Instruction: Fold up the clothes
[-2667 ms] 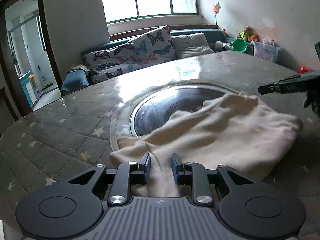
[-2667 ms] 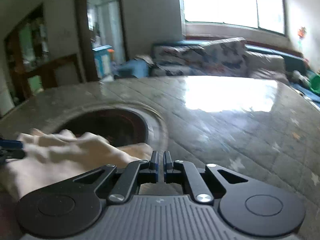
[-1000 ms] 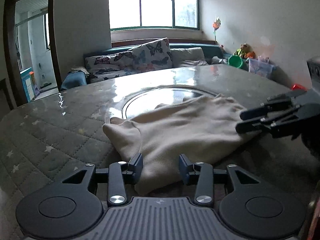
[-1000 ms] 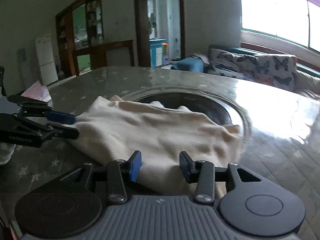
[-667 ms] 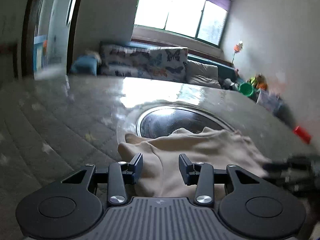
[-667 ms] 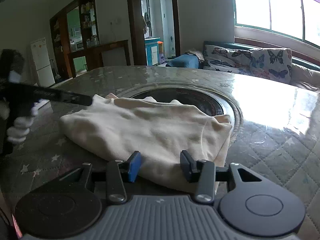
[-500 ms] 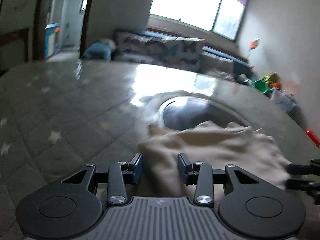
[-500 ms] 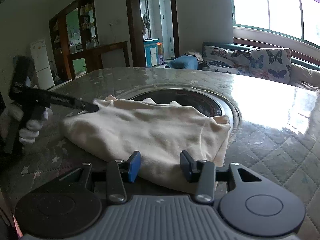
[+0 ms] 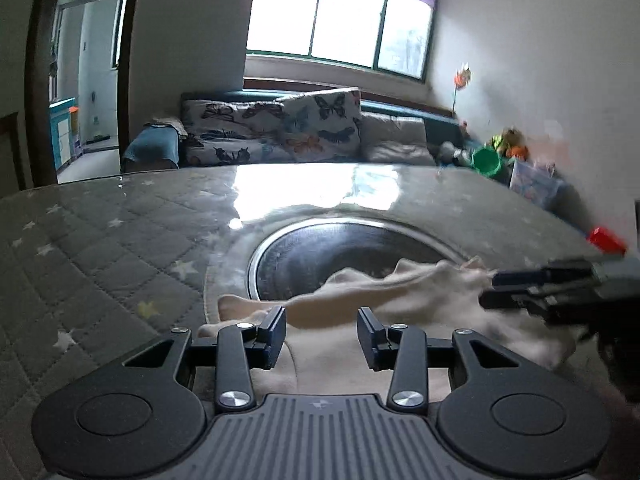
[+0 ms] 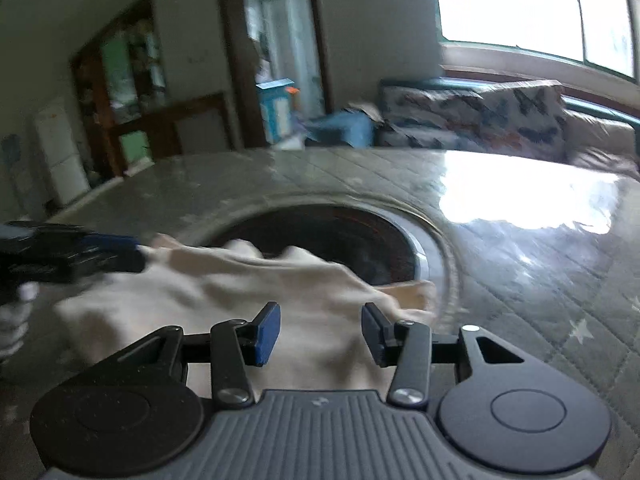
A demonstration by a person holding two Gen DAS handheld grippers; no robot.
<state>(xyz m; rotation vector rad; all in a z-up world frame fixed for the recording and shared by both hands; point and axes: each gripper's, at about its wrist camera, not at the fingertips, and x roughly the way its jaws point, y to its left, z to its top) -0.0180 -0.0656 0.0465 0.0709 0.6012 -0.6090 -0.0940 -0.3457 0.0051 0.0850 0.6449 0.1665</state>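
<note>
Left claw (image 9: 321, 334) stands open over the near edge of the cream garment (image 9: 400, 292); right claw (image 10: 320, 334) stands open at the opposite edge. The garment lies partly over the counter's (image 9: 100, 248) round dark inset (image 9: 344, 248). Bare quilted counter spreads wide around.

The cream garment (image 9: 420, 300) looked like soft, matt knit cloth, perhaps fleece. The table (image 9: 100, 248) wore quilted grey fabric with stars under a glossy clear sheet; its round inset (image 9: 340, 248) shone like polished metal.
</note>
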